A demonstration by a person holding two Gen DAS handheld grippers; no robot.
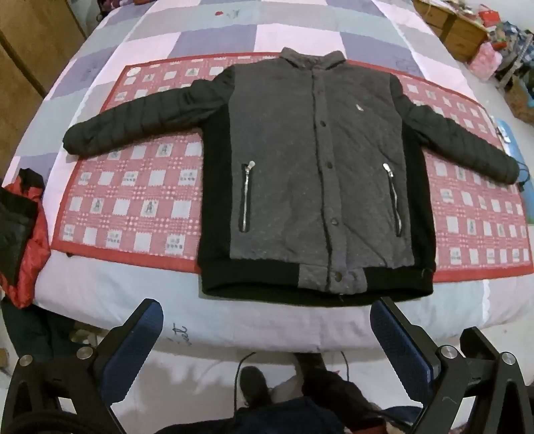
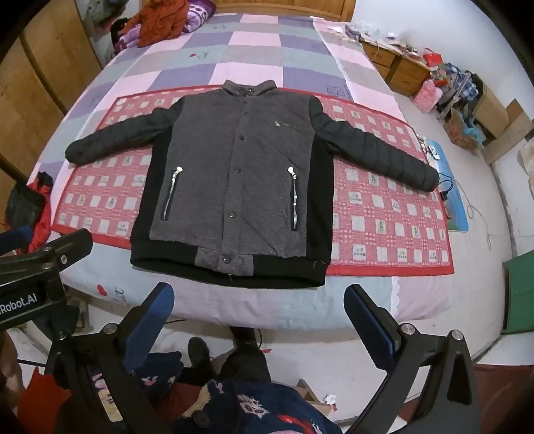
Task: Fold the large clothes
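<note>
A grey quilted jacket (image 1: pixel 300 160) with black sleeves and black hem lies flat, face up and buttoned, sleeves spread, on a red patterned mat (image 1: pixel 133 200) on the bed. It also shows in the right wrist view (image 2: pixel 233 173). My left gripper (image 1: pixel 267 334) is open and empty, held back from the bed's near edge, below the jacket's hem. My right gripper (image 2: pixel 258 320) is open and empty, also short of the hem. The left gripper's body (image 2: pixel 40 267) shows at the left of the right wrist view.
The bed has a pastel checked quilt (image 1: pixel 217 40). A red and black garment (image 1: pixel 23 240) hangs at the bed's left edge. Wooden drawers (image 2: pixel 397 70) and clutter stand right. Orange clothes (image 2: pixel 160 20) lie at the bed's head. The person's feet (image 2: pixel 217 357) are below.
</note>
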